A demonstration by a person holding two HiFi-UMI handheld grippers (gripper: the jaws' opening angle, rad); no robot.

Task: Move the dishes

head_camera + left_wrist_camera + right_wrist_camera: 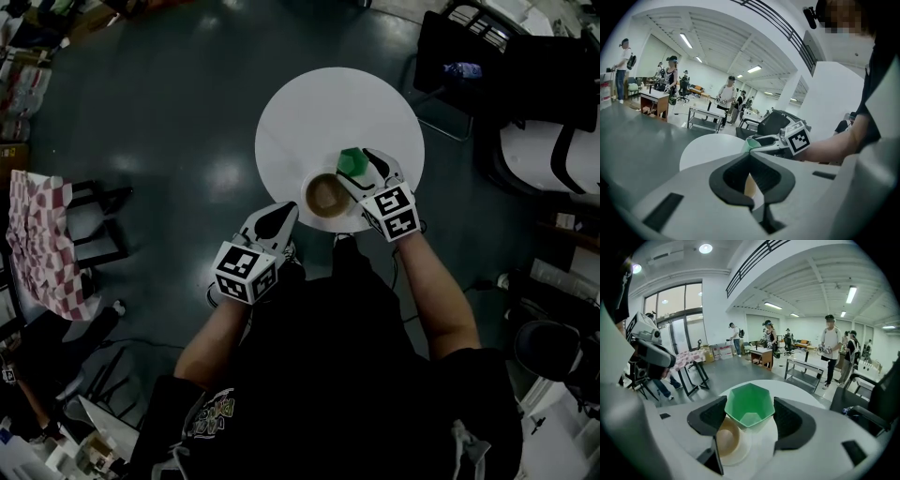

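A green faceted bowl (352, 162) (749, 404) is clamped between the pads of my right gripper (361, 171) (750, 412), which is shut on it. It hangs just above a white plate (330, 226) (746, 446) at the near edge of the round white table (319, 103). A tan bowl (324, 195) (725, 437) rests on that plate. My left gripper (284, 214) (750, 153) is off the table's near left edge, its tips together and holding nothing. In the left gripper view the green bowl (750, 142) and the right gripper show ahead.
A black chair (469, 56) stands beyond the table at the right, with white furniture (548, 150) further right. A stand draped in a checkered cloth (37, 244) is at the far left. Several people and work tables (806, 366) are in the background.
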